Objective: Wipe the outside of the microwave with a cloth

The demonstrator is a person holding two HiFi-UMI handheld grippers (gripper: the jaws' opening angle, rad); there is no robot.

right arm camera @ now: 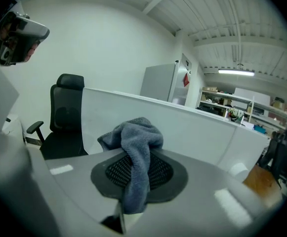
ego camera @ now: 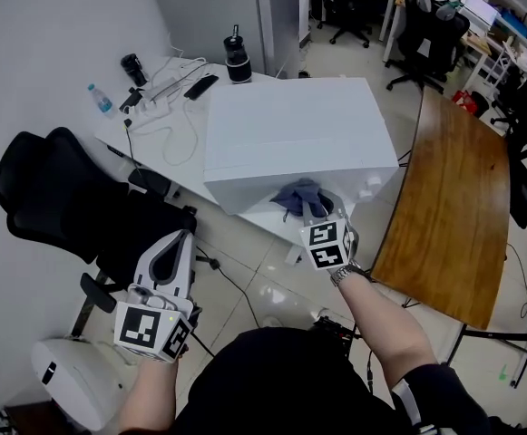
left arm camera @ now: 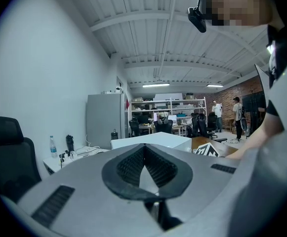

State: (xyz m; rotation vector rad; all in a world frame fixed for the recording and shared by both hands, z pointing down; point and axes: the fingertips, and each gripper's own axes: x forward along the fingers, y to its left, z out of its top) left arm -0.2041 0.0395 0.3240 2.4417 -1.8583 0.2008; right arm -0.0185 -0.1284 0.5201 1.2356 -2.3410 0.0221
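The white microwave (ego camera: 290,134) stands on a white desk (ego camera: 168,148). My right gripper (ego camera: 310,210) is shut on a grey-blue cloth (ego camera: 297,196) and holds it at the lower front face of the microwave; contact is not clear. In the right gripper view the cloth (right arm camera: 133,144) bunches over the right gripper's (right arm camera: 136,157) tips and hangs down between them, with the microwave's white face (right arm camera: 192,127) just beyond. My left gripper (ego camera: 174,243) hangs low at the left, away from the microwave, shut and empty. In the left gripper view the left gripper (left arm camera: 144,149) has its tips together, and the microwave (left arm camera: 155,139) lies ahead.
A black office chair (ego camera: 54,198) stands left of the desk, close to my left gripper. A water bottle (ego camera: 100,99), cables and a black flask (ego camera: 238,58) sit on the desk behind the microwave. A wooden table (ego camera: 463,198) runs along the right. A white round stool (ego camera: 73,379) is at lower left.
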